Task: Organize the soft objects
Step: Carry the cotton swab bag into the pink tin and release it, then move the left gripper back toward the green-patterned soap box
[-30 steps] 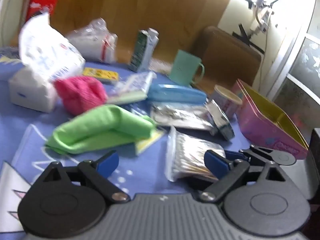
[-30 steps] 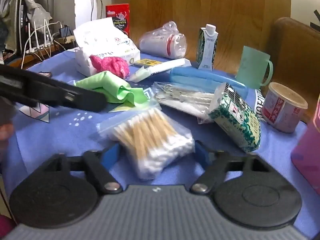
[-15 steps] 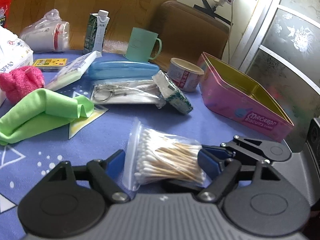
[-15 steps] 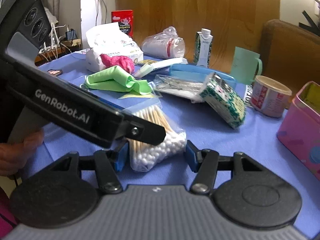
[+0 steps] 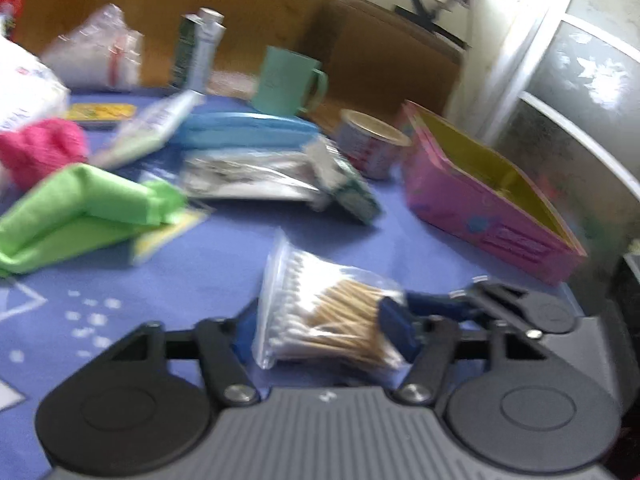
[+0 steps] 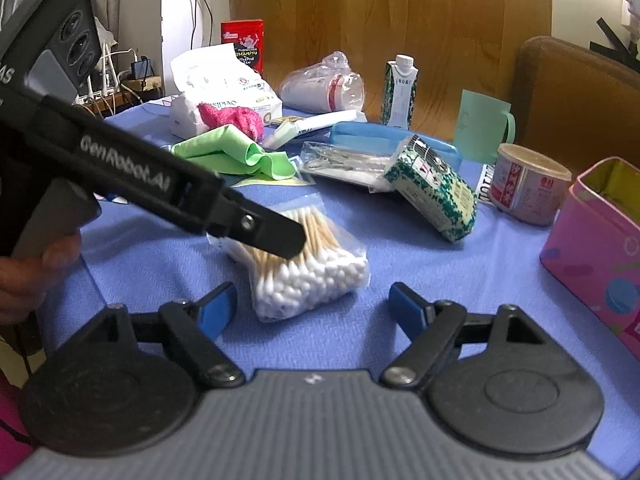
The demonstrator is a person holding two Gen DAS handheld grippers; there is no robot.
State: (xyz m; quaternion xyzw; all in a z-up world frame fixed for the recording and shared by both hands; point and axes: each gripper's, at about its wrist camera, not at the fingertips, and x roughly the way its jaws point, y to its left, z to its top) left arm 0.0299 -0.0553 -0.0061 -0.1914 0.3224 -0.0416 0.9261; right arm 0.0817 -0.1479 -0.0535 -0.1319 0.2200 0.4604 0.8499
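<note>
A clear bag of cotton swabs (image 5: 320, 312) lies on the blue tablecloth (image 5: 208, 280). My left gripper (image 5: 320, 332) is closing on it, and both blue pads press its sides. In the right wrist view, the left gripper's black finger (image 6: 276, 236) lies across the same bag (image 6: 308, 272). My right gripper (image 6: 312, 312) is opening. Its pads stand apart from the bag's near end, touching nothing. A green cloth (image 6: 232, 152) and a pink knit piece (image 6: 236, 116) lie further back on the left.
An open pink tin (image 5: 480, 200) stands to the right. Behind the bag lie a green-patterned packet (image 6: 432, 188), a clear pouch (image 6: 340, 164), a blue case (image 6: 360, 132), a small can (image 6: 524, 184), a mint cup (image 6: 484, 124), a carton (image 6: 400, 88) and a tissue pack (image 6: 216, 80).
My left jaws have closed from wide apart onto the swab bag. My right jaws have widened and drawn back from the bag's sides. The left view has gone blurred.
</note>
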